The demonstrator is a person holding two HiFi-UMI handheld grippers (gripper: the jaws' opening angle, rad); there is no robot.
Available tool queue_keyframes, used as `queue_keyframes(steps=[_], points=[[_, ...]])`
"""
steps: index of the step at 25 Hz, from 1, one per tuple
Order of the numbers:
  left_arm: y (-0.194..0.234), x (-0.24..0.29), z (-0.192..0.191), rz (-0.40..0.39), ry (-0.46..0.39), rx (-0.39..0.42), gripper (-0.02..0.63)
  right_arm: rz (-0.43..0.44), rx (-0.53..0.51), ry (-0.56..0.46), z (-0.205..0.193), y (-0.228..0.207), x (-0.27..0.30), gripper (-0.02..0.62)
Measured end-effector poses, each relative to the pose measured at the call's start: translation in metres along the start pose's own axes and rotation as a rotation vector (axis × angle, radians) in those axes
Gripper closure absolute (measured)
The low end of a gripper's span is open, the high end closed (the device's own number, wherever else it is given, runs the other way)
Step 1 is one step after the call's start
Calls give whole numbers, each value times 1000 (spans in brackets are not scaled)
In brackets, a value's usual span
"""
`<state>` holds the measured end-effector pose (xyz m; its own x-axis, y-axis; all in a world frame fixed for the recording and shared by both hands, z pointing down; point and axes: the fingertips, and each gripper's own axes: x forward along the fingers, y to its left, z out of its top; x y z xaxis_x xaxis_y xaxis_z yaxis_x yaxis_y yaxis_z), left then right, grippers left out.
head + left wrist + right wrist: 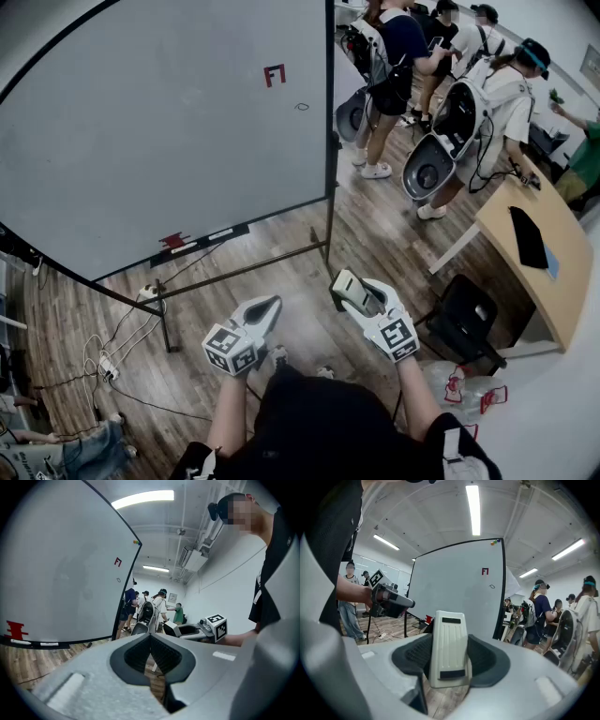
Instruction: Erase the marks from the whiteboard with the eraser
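Note:
A large whiteboard (159, 122) on a black stand carries a red mark (274, 75) and a small black loop mark (302, 106) near its upper right. In the right gripper view the same board (454, 592) shows the red mark (485, 571). My right gripper (352, 292) is shut on a white eraser (449, 644), held well below and short of the board. To its left, my left gripper (267, 309) is shut with nothing in it; its jaws meet in the left gripper view (151, 654).
The board's tray holds a red object (173, 241) and markers. Cables and a power strip (108, 366) lie on the wooden floor at left. Several people (441, 84) stand at right, beside a wooden table (548, 272) and a black chair (469, 314).

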<state>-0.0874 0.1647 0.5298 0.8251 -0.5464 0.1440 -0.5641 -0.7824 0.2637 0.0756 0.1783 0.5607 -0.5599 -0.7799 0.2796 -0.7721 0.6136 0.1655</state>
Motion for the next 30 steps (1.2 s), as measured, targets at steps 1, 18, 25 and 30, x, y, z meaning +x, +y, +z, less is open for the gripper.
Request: queue_keyframes(steps=[1, 18, 25, 30], points=[[0, 1, -1, -1, 2, 2, 595, -1, 1, 0, -1, 0, 0, 353], [-4, 1, -1, 8, 3, 8, 595, 14, 29, -8, -4, -1, -3, 353], [9, 0, -1, 42, -6, -10, 595, 31, 47, 8, -15, -1, 9, 353], [26, 7, 4, 45, -2, -28, 595, 27, 56, -5, -8, -15, 27, 353]])
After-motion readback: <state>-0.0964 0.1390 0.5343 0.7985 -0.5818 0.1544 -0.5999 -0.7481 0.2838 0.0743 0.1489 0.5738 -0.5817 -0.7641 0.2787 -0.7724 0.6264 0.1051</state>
